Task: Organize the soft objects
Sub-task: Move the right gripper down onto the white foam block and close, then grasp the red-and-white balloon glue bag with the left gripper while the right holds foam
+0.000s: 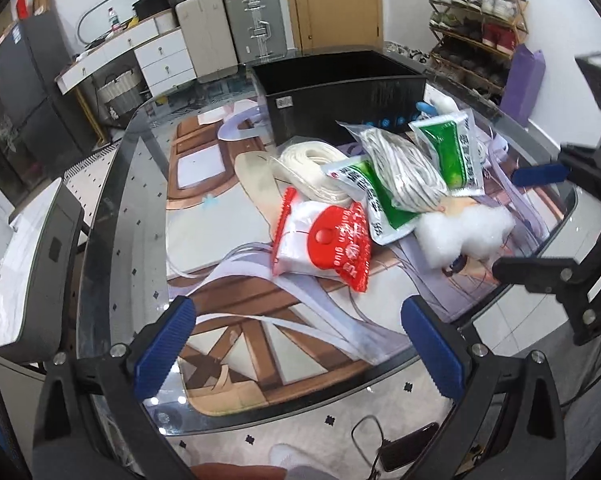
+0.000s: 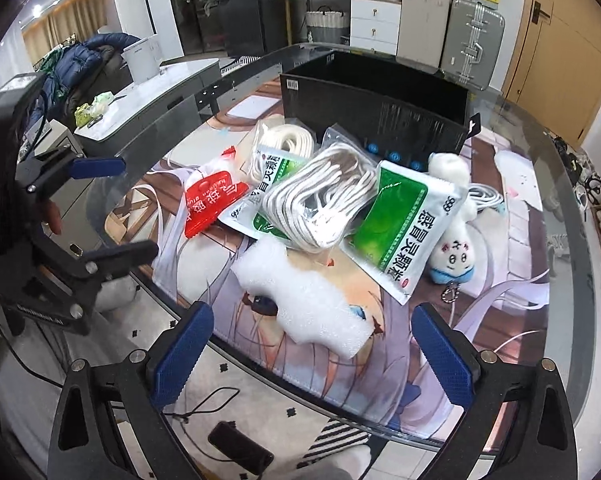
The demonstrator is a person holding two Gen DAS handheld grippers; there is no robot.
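Both grippers, left (image 1: 296,346) & right (image 2: 312,354), released, empty; risk: pile overlaps, so lifting rope bag (image 2: 320,200) may drag green packet (image 2: 400,232) off table (image 2: 540,380) edge.

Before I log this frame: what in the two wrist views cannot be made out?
- Black box interior: both views look at its walls from low down, so any contents are hidden.
- Plush toy: in the left view almost wholly hidden behind the green sachet.
- Second green sachet: largely covered by the cord bag in both views.
- Small print on the box label: too small to read.
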